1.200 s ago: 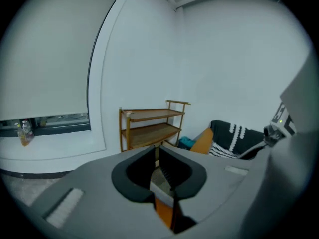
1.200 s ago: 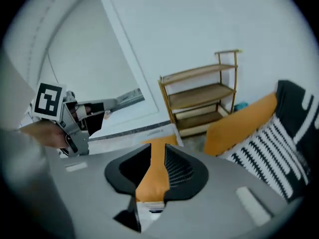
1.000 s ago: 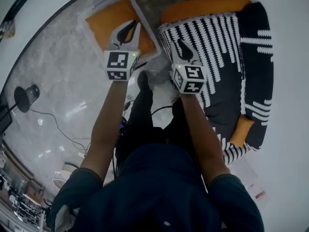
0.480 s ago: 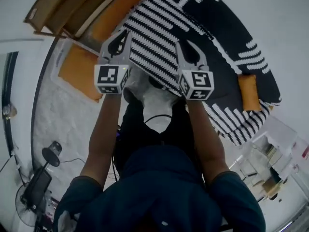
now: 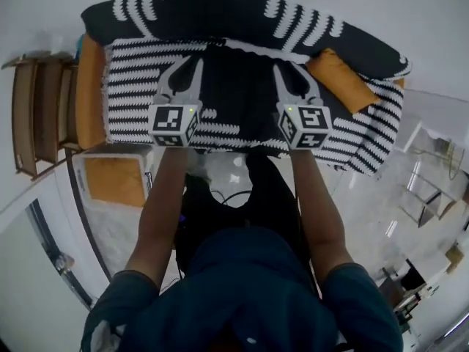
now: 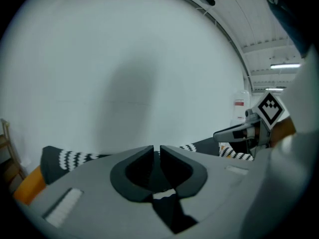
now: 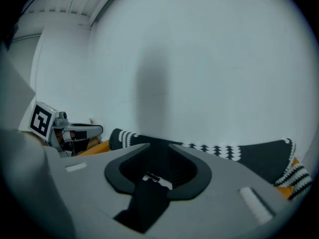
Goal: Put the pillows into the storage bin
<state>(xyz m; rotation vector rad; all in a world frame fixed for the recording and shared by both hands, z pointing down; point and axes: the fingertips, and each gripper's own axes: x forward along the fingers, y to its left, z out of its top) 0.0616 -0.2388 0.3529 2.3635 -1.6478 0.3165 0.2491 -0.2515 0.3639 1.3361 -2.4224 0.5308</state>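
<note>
An orange pillow [image 5: 89, 90] leans at the left end of a sofa covered in black-and-white striped cloth [image 5: 227, 86]. A second orange pillow [image 5: 341, 79] lies at its right end. The clear storage bin [image 5: 79, 185] stands on the floor at the lower left, with an orange pillow [image 5: 113, 180] inside. My left gripper [image 5: 189, 64] [image 6: 157, 148] hovers over the seat; its jaws are opening, a thin slit apart, nothing between them. My right gripper [image 5: 288, 68] [image 7: 159, 146] hovers beside it, open and empty.
A wooden shelf unit [image 5: 37, 116] stands left of the sofa. A white wall [image 6: 149, 59] rises behind the sofa. Pale marbled floor [image 5: 366, 204] lies in front, with a metal rack [image 5: 432, 196] at the right. The person's legs stand between sofa and bin.
The view has swung from the bin and floor round to the sofa. Both grippers have moved away from the bin and now point at the sofa seat.
</note>
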